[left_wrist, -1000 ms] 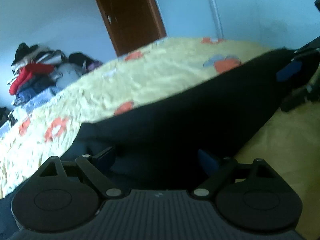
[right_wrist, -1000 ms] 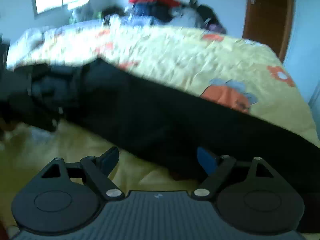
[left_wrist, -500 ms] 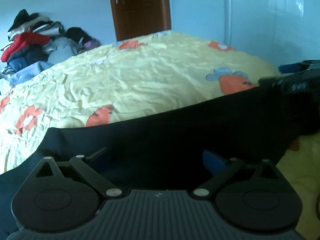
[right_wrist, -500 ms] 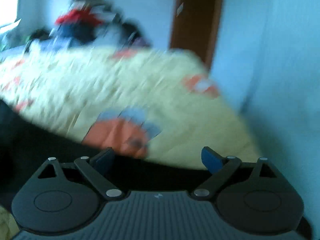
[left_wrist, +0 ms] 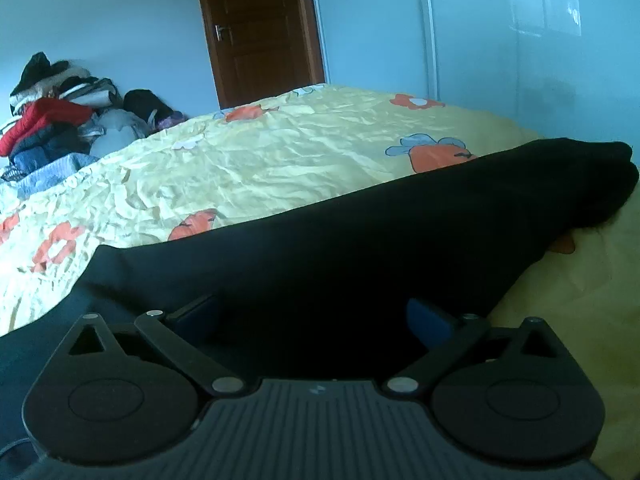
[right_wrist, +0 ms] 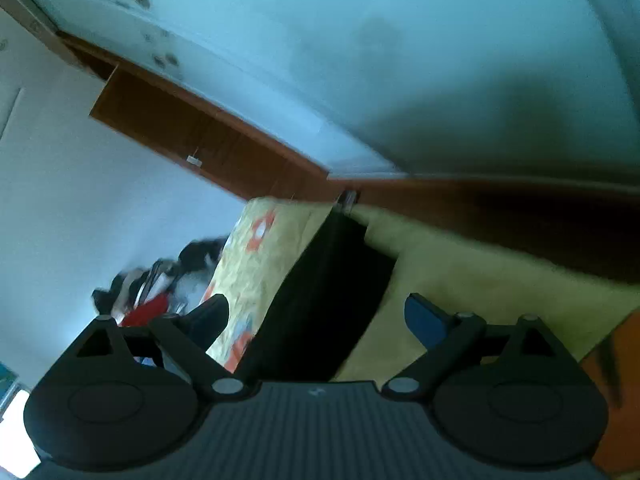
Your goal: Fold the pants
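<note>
Black pants [left_wrist: 360,248] lie stretched across a bed [left_wrist: 280,160], running from directly in front of the left hand-held gripper [left_wrist: 312,320] away to its right, where the far end of the cloth bunches near the bed's edge. That gripper sits low over the near end of the fabric with its two blue-padded fingers [left_wrist: 426,320] spread wide apart; the dark cloth fills the gap between them, and nothing is pinched. The right hand-held gripper [right_wrist: 316,316] is tilted hard, so its view is rolled; the pants [right_wrist: 328,292] show there as a dark band running away ahead of it, between its fingers [right_wrist: 424,320], which also stand wide apart with nothing clamped. Whether this gripper touches the cloth cannot be told.

Under the pants the bed carries a crumpled yellow sheet [left_wrist: 260,152] printed with orange shapes, spreading ahead of the left gripper and to its left. Beyond the bed, far to that gripper's left, a pile of clothes [left_wrist: 60,120] is heaped against the wall, a red garment among them. Straight ahead past the bed stands a brown wooden door [left_wrist: 260,32], closed, with a metal handle. A pale wall [left_wrist: 520,60] rises to the right of the door.
</note>
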{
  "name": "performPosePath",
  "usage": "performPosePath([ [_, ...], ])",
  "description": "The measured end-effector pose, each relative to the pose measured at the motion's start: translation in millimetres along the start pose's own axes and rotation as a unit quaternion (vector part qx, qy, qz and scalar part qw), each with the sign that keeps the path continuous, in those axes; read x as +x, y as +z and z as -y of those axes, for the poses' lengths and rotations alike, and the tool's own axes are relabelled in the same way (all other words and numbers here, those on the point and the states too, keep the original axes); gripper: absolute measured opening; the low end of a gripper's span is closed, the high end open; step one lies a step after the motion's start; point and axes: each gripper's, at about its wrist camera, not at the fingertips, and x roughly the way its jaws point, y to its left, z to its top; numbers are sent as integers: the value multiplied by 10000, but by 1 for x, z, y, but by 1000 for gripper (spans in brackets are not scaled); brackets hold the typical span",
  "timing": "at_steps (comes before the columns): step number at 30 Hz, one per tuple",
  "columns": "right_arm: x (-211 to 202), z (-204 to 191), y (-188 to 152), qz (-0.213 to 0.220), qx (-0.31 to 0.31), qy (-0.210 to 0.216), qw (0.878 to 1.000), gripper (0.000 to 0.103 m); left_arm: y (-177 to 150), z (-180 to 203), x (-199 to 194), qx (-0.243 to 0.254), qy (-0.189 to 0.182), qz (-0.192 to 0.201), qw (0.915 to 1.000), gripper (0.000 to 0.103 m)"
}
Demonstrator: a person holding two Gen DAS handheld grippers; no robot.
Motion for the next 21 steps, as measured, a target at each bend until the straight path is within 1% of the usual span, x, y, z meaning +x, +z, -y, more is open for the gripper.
performPosePath([
  [2,8,-6,-2,17,-155,-164,9997,96,-2,-4,0,-105,-61,-1,9999,103],
  [5,22,-10,-1,62,-175,-80,9998,95,-2,-6,1,-176,-102,-21,9998,103],
  [7,28,-12,-2,189,-287,-186,9992,95,-2,-5,1,-166,-88,-19,9998,103],
  [9,31,-12,-3,279,-191,-187,9993,95,-2,-5,1,-166,-84,-20,9998,103],
  [11,33,-10,-1,268,-191,-107,9994,95,-2,-5,1,-186,-95,-30,9998,103],
  [13,40,-13,1,248,-342,-127,9990,95,-2,-6,2,-226,-119,-44,9997,103],
  [14,41,-15,2,212,-412,-134,9988,86,-2,-7,2,-244,-132,-49,9996,103],
  [15,46,-16,2,141,-465,-95,9988,71,-2,-7,2,-255,-140,-53,9996,103],
  [16,54,-16,3,40,-484,-108,9988,28,-2,-7,2,-262,-143,-55,9995,103],
  [17,61,-15,4,0,-482,-202,9986,7,-2,-8,2,-269,-148,-58,9995,103],
  [18,65,-14,6,14,-479,-187,9987,7,-2,-8,2,-273,-151,-59,9995,103],
  [19,70,-16,9,3,-504,-71,9987,7,-3,-8,2,-278,-155,-60,9995,103],
  [21,69,-32,16,101,-731,171,9971,7,-3,-8,2,-293,-168,-65,9994,103],
])
